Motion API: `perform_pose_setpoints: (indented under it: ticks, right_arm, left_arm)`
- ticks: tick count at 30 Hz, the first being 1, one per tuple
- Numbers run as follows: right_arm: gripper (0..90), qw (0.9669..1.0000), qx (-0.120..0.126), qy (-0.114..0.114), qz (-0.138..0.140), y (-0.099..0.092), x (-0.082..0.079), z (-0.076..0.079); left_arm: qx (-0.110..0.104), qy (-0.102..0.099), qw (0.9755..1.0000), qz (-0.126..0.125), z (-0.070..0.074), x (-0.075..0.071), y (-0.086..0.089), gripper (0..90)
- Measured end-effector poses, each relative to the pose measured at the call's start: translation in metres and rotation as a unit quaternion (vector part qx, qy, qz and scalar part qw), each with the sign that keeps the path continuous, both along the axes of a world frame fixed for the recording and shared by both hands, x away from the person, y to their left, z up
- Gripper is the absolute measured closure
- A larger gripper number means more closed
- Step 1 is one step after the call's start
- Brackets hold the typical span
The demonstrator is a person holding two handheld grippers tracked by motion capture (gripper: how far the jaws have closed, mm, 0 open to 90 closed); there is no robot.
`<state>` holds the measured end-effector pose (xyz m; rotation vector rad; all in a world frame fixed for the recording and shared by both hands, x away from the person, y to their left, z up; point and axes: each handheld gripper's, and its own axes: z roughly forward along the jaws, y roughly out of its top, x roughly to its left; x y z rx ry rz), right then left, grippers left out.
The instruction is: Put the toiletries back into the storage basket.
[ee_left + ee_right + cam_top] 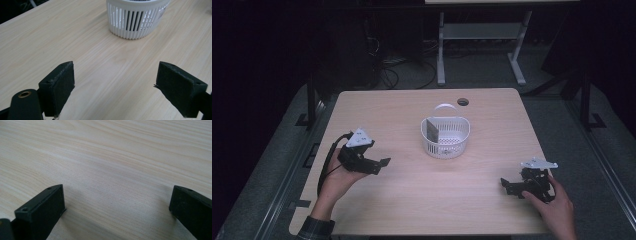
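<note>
- Black jaws of the left gripper [115, 87] stood wide apart over bare wood, holding nothing, and pointed toward the white slatted basket [136, 18].
- That basket [445, 136] sat mid-worktop [412, 200], ahead and to the right of the left gripper [377, 164], with a flat grey card [432, 131] upright inside.
- Farther off, the right gripper [507, 185] was likewise gaping and empty; I judged the left the nearer.
</note>
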<state>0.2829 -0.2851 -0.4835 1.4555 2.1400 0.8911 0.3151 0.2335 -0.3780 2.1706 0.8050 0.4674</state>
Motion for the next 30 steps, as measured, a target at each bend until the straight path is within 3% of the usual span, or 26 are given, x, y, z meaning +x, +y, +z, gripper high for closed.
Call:
perform_pose_setpoints:
  ticks: [5, 9, 13, 20, 30]
  right_arm:
    - [0.0, 1.0, 0.0, 0.0, 0.0, 0.0, 0.0, 0.0]
    - [0.0, 1.0, 0.0, 0.0, 0.0, 0.0, 0.0, 0.0]
    - [0.0, 1.0, 0.0, 0.0, 0.0, 0.0, 0.0, 0.0]
    - [0.0, 1.0, 0.0, 0.0, 0.0, 0.0, 0.0, 0.0]
    - [0.0, 1.0, 0.001, 0.001, -0.001, 0.0, 0.0, 0.0]
  left_arm:
    - [0.002, -0.008, 0.9999, 0.007, -0.012, -0.012, 0.008, 14.3]
    - [-0.01, -0.013, 0.9998, 0.015, -0.026, -0.021, 0.015, 14.3]
    - [-0.014, -0.008, 0.9996, 0.024, -0.043, -0.029, 0.024, 14.3]
    - [0.007, 0.011, 0.9989, 0.045, -0.072, -0.033, 0.039, 13.5]
    - [0.008, 0.028, 0.9977, 0.061, -0.089, -0.032, 0.05, 12.9]
